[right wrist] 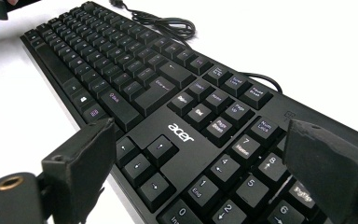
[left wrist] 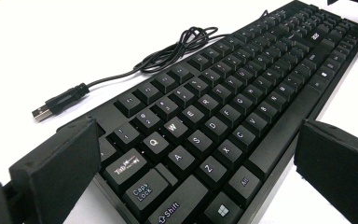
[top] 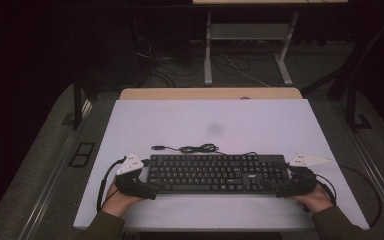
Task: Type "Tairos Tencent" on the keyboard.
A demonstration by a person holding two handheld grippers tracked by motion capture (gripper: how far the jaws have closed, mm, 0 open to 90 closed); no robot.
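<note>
Keyboard rigid, light, long; take by both short ends. Left gripper and right gripper spread, straddling ends, nothing pinched.

Both arms in olive-green fabric sleeves. Each hand carries a black two-jaw left gripper and right gripper, each topped by a pale grey three-cornered plate and trailing a thin black cable. Jaw pads matte black, blocky. Brass-coloured threaded insert on right one.
</note>
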